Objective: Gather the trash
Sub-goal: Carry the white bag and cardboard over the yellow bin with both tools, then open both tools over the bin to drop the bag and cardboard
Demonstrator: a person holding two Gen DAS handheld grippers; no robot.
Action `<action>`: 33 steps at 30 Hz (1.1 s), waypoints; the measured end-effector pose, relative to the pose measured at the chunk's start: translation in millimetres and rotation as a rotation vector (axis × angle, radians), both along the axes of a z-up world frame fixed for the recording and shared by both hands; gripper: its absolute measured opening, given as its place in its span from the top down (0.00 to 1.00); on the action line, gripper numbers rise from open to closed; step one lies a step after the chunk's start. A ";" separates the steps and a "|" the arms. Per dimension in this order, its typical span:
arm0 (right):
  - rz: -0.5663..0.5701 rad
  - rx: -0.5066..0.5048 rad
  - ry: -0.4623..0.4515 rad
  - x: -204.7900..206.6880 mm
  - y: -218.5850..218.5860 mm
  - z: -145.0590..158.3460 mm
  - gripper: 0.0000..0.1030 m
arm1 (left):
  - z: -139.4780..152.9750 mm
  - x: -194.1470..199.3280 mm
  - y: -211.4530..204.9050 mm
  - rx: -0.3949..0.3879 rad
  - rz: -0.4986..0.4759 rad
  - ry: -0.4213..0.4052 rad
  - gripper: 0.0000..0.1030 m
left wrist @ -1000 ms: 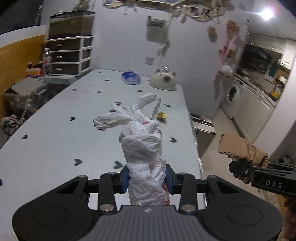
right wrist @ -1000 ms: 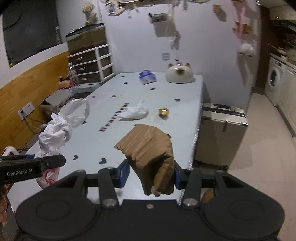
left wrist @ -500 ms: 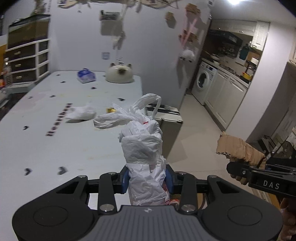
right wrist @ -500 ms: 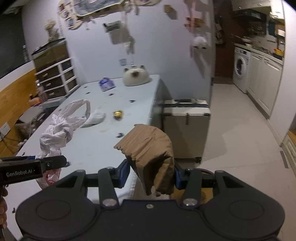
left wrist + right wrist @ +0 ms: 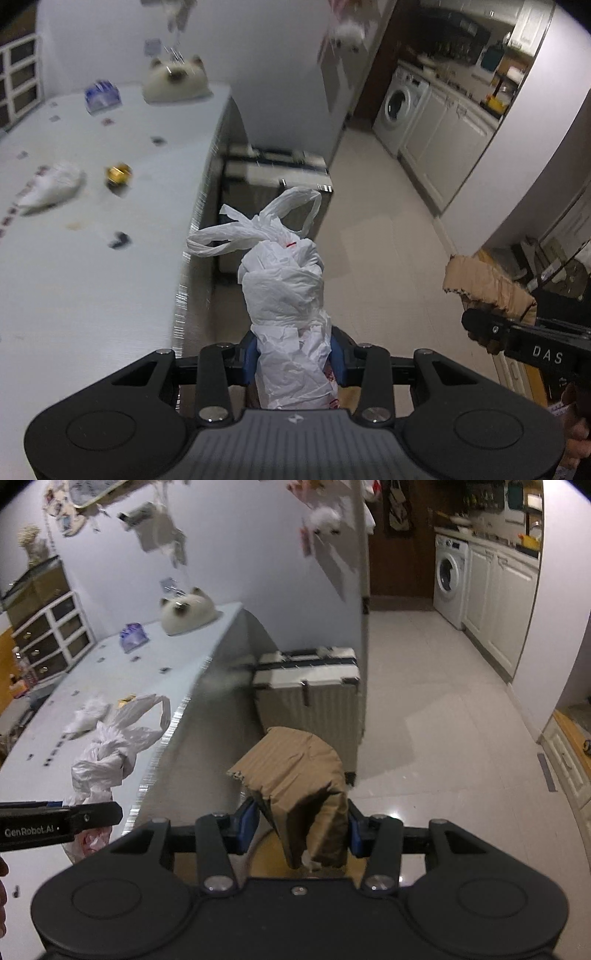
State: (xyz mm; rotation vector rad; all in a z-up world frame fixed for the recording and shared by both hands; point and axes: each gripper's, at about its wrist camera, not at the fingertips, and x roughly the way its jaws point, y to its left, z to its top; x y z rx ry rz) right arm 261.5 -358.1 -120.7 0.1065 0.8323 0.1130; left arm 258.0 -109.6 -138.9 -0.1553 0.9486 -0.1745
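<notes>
Left wrist view: the left hand-held gripper is clamped part-way closed on a knotted white plastic bag, carried beyond the edge of the counter and above the tiled floor. In the right wrist view, the right hand-held gripper is likewise pressed part-way closed on a crumpled piece of brown cardboard, also past the counter edge and in front of a pale suitcase. Two pieces of trash thus appear collected and on their way, though no bin can be made out for certain; a rounded yellowish shape below the cardboard is too hidden to identify. Left on the counter, by the look of it, are a crumpled white bag and a small gold wrapper near it, so the job seems roughly half done. Legible writing: "DAS" on the side of the right hand-held gripper in the left view, "GenRobot.AI" on the left one in the right view. Dark lettering printed on the counter is too blurred to read.
</notes>
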 end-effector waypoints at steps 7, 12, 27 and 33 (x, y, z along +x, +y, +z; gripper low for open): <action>-0.026 0.017 0.119 39.2 -43.8 -50.2 0.53 | -73.2 49.0 -45.6 0.058 -0.098 0.214 0.61; -0.049 0.050 0.217 58.7 -61.4 -92.1 0.53 | -130.9 77.2 -71.9 0.133 -0.252 0.358 0.61; -0.105 0.188 0.435 97.6 -66.4 -196.7 0.51 | -272.0 138.4 -81.2 0.253 -0.261 0.611 0.34; -0.179 0.255 0.480 106.7 -54.1 -238.3 0.31 | -274.7 122.9 -71.0 0.223 -0.217 0.635 0.32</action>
